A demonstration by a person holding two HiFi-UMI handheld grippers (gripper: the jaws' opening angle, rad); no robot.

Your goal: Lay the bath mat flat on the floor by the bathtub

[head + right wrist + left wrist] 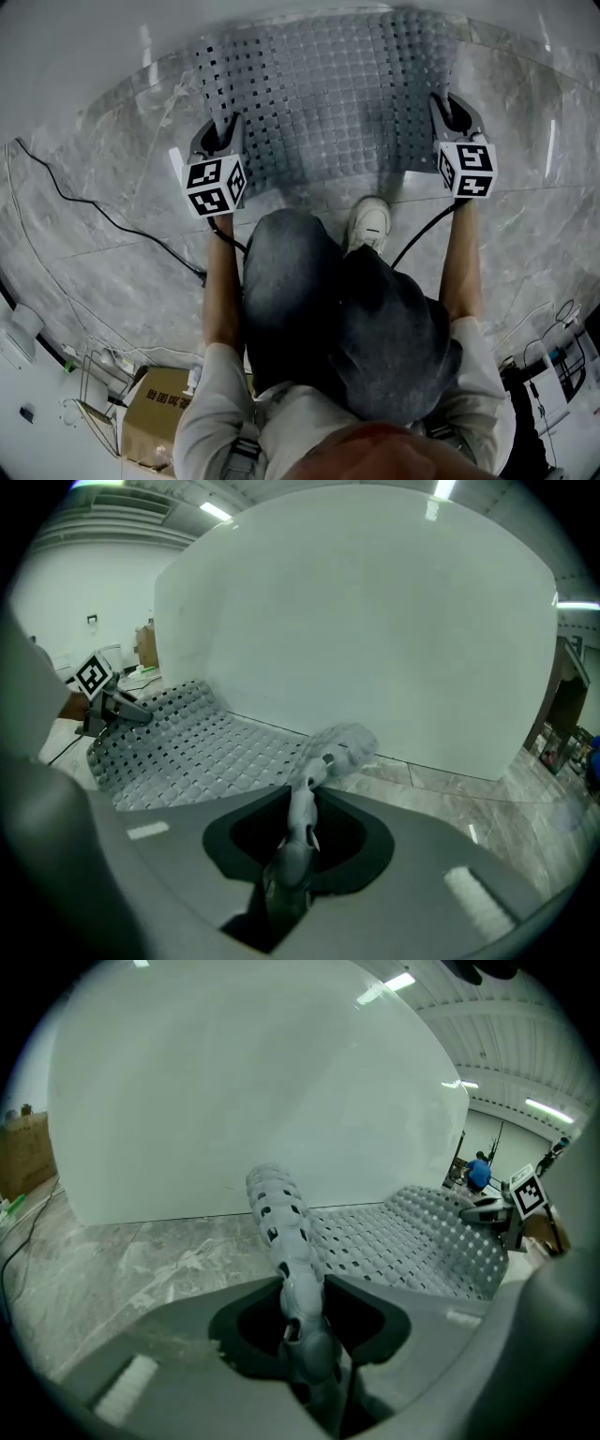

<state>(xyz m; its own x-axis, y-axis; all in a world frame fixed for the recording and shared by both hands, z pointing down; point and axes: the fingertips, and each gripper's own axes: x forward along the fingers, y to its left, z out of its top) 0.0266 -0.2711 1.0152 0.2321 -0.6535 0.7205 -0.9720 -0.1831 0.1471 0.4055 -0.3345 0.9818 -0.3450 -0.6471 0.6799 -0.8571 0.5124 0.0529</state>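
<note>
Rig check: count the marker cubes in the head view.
2. One cube on the left tongs at the bath mat's left edge, one on the right tongs at its right edge. None looks hidden.

Rubbery studded mat, glossy marble floor

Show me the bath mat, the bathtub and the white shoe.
bath mat (328, 103), head view, middle of its bumpy surface.
bathtub (244, 1082), left gripper view, its white side wall.
shoe (370, 223), head view, its laced top.
</note>
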